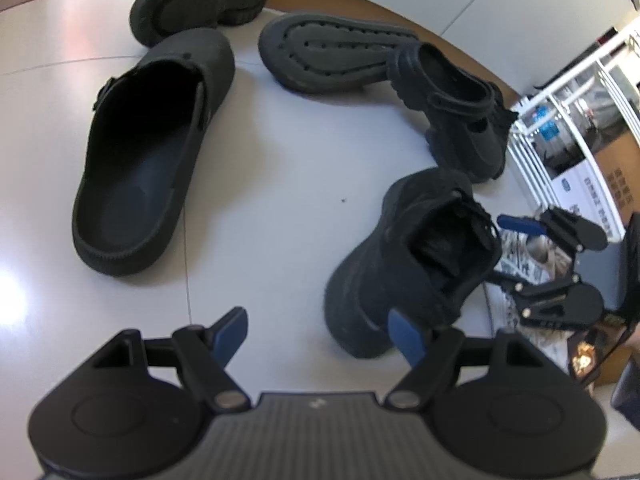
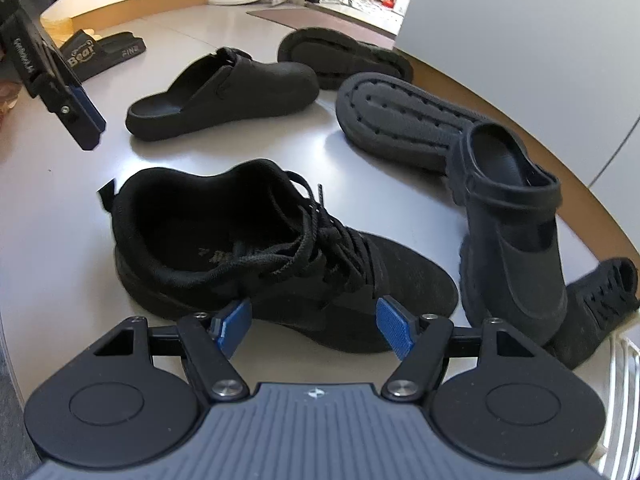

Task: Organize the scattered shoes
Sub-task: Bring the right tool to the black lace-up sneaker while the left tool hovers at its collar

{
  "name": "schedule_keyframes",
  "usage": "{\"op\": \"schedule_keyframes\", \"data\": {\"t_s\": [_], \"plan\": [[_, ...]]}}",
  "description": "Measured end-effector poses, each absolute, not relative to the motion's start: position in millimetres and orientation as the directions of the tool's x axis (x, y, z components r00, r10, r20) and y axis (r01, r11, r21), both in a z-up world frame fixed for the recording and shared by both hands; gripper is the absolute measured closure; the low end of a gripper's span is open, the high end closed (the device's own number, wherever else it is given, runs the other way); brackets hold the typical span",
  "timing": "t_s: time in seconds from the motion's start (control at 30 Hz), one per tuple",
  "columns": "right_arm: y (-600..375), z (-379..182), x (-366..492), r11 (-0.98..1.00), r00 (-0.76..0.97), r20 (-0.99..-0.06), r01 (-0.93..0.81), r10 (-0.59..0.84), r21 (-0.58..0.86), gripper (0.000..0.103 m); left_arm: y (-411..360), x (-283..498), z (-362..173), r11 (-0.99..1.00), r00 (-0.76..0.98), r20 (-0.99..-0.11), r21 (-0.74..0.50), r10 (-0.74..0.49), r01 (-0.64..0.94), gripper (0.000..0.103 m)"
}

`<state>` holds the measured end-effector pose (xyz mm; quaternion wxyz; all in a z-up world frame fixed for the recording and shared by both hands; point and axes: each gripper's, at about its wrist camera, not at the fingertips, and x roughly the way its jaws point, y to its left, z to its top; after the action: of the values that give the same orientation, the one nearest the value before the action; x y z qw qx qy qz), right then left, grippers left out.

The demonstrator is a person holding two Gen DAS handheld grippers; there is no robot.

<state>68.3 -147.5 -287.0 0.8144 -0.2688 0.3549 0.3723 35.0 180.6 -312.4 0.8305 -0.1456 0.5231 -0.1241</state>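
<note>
The black slide sandal (image 2: 102, 54) at the upper left of the right wrist view reads "Bear" on its strap and "FINE" on its sole edge; white lettering runs down the left gripper (image 2: 82, 114) there, too blurred to read; printed cartons (image 1: 592, 176) at the right edge of the left wrist view carry writing too small to read.

The right gripper (image 2: 314, 326) tilts downward, its blue-padded jaws spread on either side of the black lace-up fabric sneaker (image 2: 276, 256) at mid-frame, not pressing on it; the left gripper, likewise tilted down, has its jaws spread with nothing between them, above bare pale tiled floor (image 1: 256, 216).

A black closed-toe mule clog (image 1: 148, 152) stands upright at centre left of the left wrist view; its overturned partner (image 1: 200, 0) shows its sole above it; a ridged black strap clog (image 2: 512, 232) leans on a second overturned sole (image 2: 404, 124) at the right; a second black sneaker (image 2: 596, 304) lies at the lower right edge; open floor lies between clog and sneaker; a wooden skirting (image 2: 560, 152) bounds the upper right.
</note>
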Motion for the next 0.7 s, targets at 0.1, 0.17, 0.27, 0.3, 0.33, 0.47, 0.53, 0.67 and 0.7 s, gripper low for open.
{"op": "schedule_keyframes", "data": {"t_s": [0.1,0.17,0.27,0.3,0.33,0.47,0.53,0.67,0.7], "plan": [[-136,-287,64,0.539,0.452,-0.776,-0.824,0.44,-0.174,0.03,180,35,-312,0.926,0.422,-0.831,-0.374,-0.362,0.058,0.024],[-128,-288,62,0.51,0.437,-0.778,-0.842,0.451,-0.176,0.029,182,34,-312,0.922,0.427,-0.827,-0.385,-0.367,0.047,0.024],[-120,-292,59,0.488,0.45,-0.778,-0.846,0.437,-0.215,0.029,185,33,-310,0.899,0.438,-0.811,-0.438,-0.389,-0.013,0.024],[-120,-292,61,0.489,0.454,-0.78,-0.844,0.431,-0.221,0.029,184,32,-310,0.896,0.44,-0.808,-0.444,-0.393,-0.015,0.024],[-120,-292,63,0.491,0.451,-0.782,-0.844,0.431,-0.217,0.029,184,31,-310,0.887,0.446,-0.799,-0.462,-0.404,-0.023,0.024],[-117,-293,64,0.484,0.468,-0.774,-0.841,0.426,-0.242,0.016,183,27,-310,0.877,0.448,-0.792,-0.479,-0.415,-0.034,0.024],[-116,-298,64,0.477,0.481,-0.768,-0.839,0.423,-0.263,0.015,182,26,-312,0.875,0.445,-0.793,-0.482,-0.417,-0.039,0.024],[-116,-303,64,0.51,0.461,-0.778,-0.833,0.427,-0.214,0.019,180,22,-315,0.875,0.433,-0.798,-0.482,-0.42,-0.04,0.024],[-116,-304,63,0.512,0.462,-0.777,-0.832,0.428,-0.213,0.022,180,21,-315,0.876,0.432,-0.799,-0.481,-0.419,-0.041,0.024]]}}
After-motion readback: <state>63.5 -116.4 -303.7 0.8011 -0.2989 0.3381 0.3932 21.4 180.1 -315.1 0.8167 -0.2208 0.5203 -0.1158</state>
